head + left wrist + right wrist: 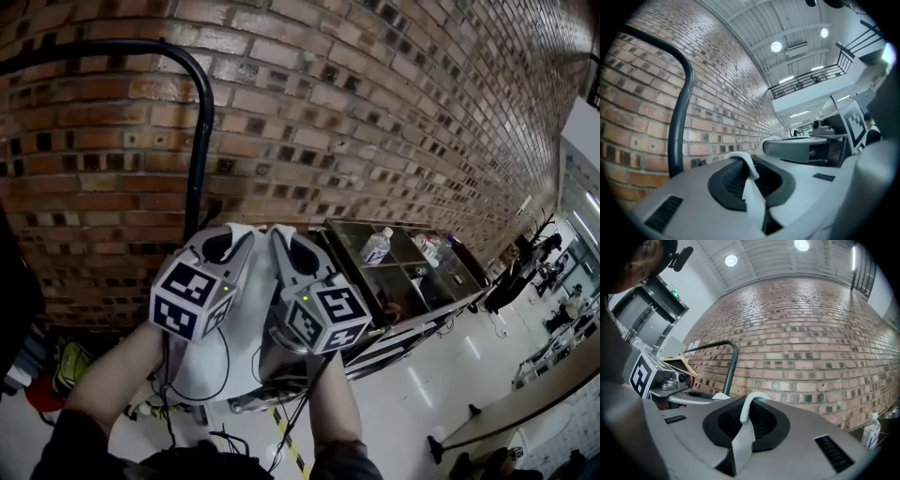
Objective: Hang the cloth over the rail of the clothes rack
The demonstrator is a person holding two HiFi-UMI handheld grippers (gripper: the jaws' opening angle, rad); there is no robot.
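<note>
Gripping a thin white cloth point(754, 197) by its upper edge: one fold pinched in the nearly closed jaws of the left gripper point(741, 161), another fold pinched the same way in the narrow jaws of the right gripper point(749, 403), the two side by side and close together. Ahead of both pairs of jaws and off to their left, in front of the red brick wall point(375, 94): the black curved metal rail point(202, 112) of the clothes rack, its bend above the jaws, apparently untouched by the cloth. By the look of it, mid-lift, nothing draped yet. To do this well: draw the grippers apart until the edge runs taut, raise the jaws clear above the rail, carry the edge over to the far side, then lower until similar lengths hang on each side. Open the jaws only once draped, minding the bend for snags.
</note>
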